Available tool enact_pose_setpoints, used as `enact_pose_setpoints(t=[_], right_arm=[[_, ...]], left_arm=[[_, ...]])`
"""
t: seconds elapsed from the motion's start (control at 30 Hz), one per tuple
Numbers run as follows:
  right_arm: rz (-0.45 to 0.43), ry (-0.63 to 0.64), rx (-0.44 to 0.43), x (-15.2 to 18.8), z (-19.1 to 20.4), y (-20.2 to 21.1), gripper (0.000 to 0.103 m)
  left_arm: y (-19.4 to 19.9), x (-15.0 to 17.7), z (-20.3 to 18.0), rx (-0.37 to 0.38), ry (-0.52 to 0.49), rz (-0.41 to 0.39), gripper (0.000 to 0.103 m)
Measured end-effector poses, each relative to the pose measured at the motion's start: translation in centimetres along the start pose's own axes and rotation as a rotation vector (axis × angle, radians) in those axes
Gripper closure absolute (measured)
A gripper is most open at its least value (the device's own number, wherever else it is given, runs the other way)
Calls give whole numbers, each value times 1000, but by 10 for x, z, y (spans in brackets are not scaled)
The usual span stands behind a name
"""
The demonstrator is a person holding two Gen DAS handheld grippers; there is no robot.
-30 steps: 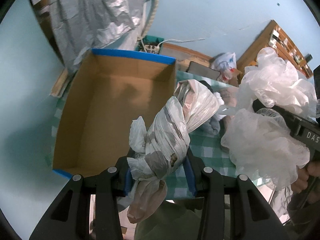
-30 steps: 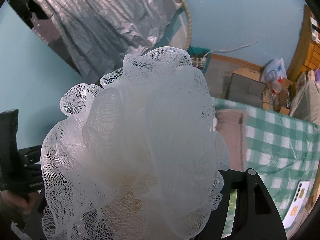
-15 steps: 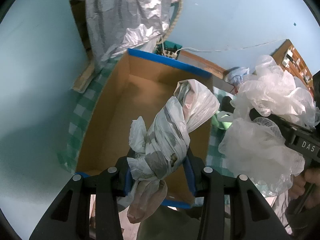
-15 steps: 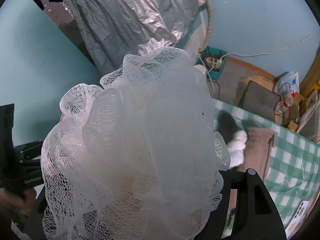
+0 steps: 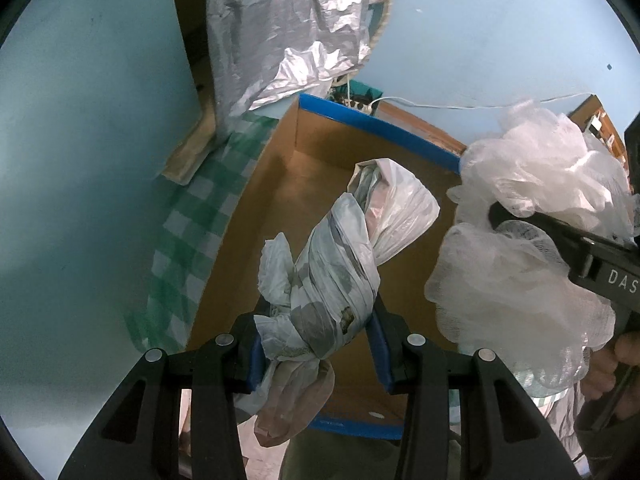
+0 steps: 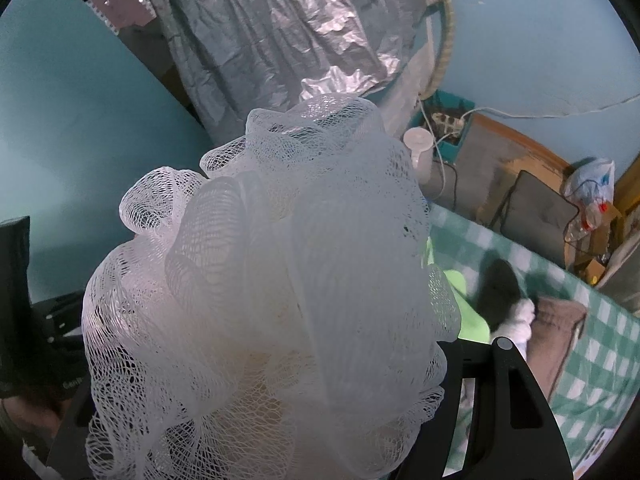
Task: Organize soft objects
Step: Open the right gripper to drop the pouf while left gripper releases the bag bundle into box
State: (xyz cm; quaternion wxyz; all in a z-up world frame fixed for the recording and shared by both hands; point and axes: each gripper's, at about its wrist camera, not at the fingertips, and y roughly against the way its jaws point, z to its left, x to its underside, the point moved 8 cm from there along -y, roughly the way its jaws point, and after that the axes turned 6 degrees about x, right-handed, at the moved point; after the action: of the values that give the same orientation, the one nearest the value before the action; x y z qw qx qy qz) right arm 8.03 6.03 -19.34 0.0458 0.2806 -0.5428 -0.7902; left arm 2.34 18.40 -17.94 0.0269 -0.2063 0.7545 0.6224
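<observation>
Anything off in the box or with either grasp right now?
Nothing stands out. The cardboard box looks intact and upright. The left tongs clamp the knotted plastic bags above it; the right tongs hold the white mesh loofah.

The open cardboard box below me has a bare floor to drop into, though the mesh sponge crowds its right side.
</observation>
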Motion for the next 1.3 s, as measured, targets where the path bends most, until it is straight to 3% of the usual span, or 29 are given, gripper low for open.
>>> enact_pose_setpoints(t=[0.27, 0.33, 0.43, 0.63, 0.97, 1.3], right_arm=[[45, 30, 19, -10, 20, -27, 30], [57, 41, 35, -10, 23, -33, 23], [47, 44, 74, -11, 24, -35, 13], [36, 27, 84, -11, 24, -31, 13], [7, 9, 74, -9, 25, -10, 13], [-5, -54, 91, 4, -1, 12, 13]], left_arm=[[-12, -3, 11, -1, 17, 21, 59], [-15, -3, 15, -15, 23, 28, 59], [-17, -3, 21, -21, 34, 34, 50], [-9, -3, 26, -25, 45, 11, 29], [-2, 2, 15, -6, 22, 3, 28], [6, 4, -18, 20, -40, 6, 28]])
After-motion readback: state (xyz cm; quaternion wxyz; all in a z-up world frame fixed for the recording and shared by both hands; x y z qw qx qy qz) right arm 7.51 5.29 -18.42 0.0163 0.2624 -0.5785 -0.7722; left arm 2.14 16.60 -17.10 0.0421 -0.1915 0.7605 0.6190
